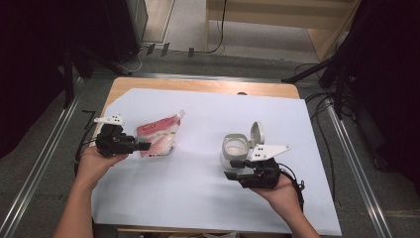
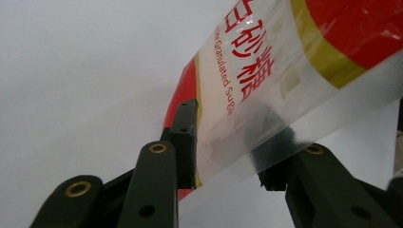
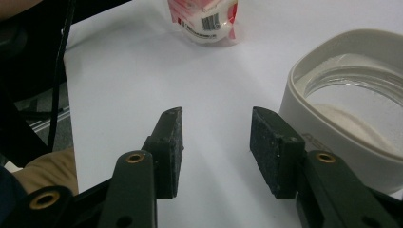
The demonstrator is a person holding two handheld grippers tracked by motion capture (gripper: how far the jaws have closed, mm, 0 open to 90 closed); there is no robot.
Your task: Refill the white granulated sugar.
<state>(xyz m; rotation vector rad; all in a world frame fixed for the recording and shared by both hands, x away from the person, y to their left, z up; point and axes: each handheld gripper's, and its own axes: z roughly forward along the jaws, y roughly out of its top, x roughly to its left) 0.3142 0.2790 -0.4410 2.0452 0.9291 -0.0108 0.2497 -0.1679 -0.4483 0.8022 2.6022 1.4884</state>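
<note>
Sugar bag (image 1: 159, 137) lies on white sheet (image 1: 188, 193) at left of desk (image 1: 198, 85), my left gripper (image 1: 141, 146) at its near edge. Its fingers (image 2: 183, 142) part open, bag film between them, not pinched as far as I see. Right gripper (image 1: 233, 168) just near jar (image 1: 235, 148), fingers (image 3: 168, 152) apart, empty. Jar lid (image 1: 257, 134) flipped up, sugar inside. Pouring looks done; closing lid left.

High view: above your side, facing forward and down over the whole tabletop (image 1: 198, 188). Left tool view: you look close along its jaws at the sugar bag (image 2: 266, 80). Right tool view: low, near the jar (image 3: 351, 118); it shares that bag farther off.
</note>
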